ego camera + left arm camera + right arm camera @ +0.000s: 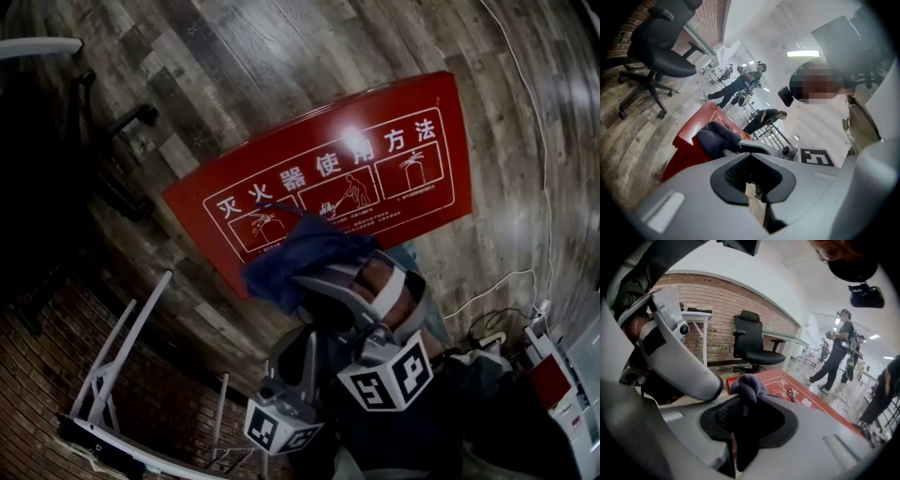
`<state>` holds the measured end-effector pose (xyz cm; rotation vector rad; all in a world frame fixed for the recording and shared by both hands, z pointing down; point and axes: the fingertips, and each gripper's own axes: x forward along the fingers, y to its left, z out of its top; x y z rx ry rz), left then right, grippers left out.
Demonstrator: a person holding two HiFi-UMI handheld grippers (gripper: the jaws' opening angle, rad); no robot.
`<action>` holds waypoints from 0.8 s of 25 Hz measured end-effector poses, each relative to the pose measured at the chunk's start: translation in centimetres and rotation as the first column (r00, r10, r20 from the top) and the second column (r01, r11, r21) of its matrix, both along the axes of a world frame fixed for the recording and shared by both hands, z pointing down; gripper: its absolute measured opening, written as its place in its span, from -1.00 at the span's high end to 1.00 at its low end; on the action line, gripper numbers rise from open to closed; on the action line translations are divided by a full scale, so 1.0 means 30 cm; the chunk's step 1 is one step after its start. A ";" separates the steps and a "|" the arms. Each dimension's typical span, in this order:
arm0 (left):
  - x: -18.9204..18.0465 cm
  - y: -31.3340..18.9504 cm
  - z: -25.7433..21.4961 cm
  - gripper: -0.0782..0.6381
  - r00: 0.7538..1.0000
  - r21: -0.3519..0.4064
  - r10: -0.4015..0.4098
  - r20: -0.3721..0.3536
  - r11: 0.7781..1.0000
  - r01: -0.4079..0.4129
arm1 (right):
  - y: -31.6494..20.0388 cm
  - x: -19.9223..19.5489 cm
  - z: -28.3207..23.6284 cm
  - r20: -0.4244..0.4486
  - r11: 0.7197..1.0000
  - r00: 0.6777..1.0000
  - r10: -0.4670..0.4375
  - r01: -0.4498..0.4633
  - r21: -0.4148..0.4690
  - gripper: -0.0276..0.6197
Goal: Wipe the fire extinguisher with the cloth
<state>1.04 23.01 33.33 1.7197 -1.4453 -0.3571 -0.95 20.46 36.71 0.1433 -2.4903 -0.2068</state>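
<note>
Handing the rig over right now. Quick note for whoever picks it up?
Right gripper: shut on the dark blue cloth.
Left gripper: jaws a slit apart, empty, close beside the right one.
Red fire extinguisher box: lying flat on the wood floor, printed face up; cloth bunched at its near edge.
Done: cloth gripped and at the box; how much is wiped can't be told.
To do: wipe across the face.
</note>
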 end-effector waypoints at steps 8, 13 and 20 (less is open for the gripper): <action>-0.054 0.005 -0.016 0.77 1.000 0.006 -0.016 0.008 1.000 0.016 | -0.430 0.288 -0.036 -0.003 0.928 0.946 0.323 -0.316 0.195 0.64; -0.068 0.004 -0.005 0.77 0.999 -0.001 -0.034 -0.005 0.999 0.034 | -0.595 0.407 -0.022 -0.013 0.808 0.825 0.564 -0.549 0.214 0.64; -0.100 -0.030 0.009 0.77 0.999 -0.009 -0.047 0.011 0.999 0.047 | -0.328 0.026 -0.009 -0.009 0.966 0.969 0.246 -0.245 0.077 0.64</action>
